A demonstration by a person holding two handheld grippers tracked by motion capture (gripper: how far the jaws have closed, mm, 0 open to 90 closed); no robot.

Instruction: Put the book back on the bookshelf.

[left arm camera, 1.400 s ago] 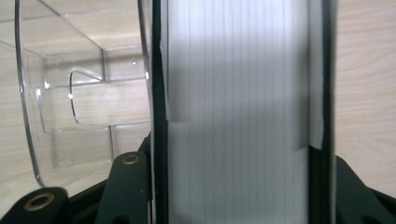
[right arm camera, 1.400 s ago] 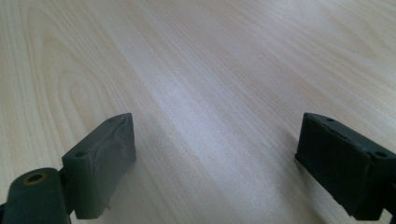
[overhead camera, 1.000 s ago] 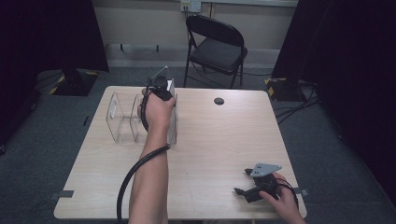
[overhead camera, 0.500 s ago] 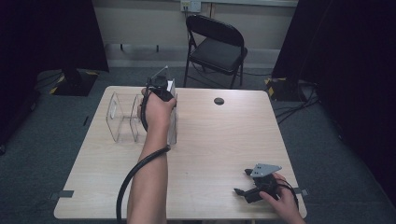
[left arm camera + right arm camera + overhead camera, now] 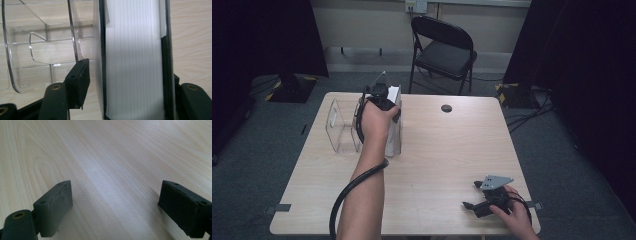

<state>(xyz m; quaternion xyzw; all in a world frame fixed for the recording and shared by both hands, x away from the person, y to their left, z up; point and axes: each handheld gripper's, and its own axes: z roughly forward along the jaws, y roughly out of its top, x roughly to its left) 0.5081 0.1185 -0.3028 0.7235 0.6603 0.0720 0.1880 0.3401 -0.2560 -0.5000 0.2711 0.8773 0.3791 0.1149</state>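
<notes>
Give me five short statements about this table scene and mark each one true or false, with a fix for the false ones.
1. The left hand-held gripper has a white book-like block between its jaws. True.
2. The right hand-held gripper is clamped on a pen. False: its jaws stand open over bare table.
3. A clear plastic holder stands beside the white block. True.
4. A folding chair stands beyond the table. True.
5. The small dark round thing lies inside the clear holder. False: it lies on the tabletop, apart from the holder.

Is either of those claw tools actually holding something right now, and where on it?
The left gripper clamps the white book across its thickness, beside the clear plastic holder. The right gripper holds nothing.
</notes>
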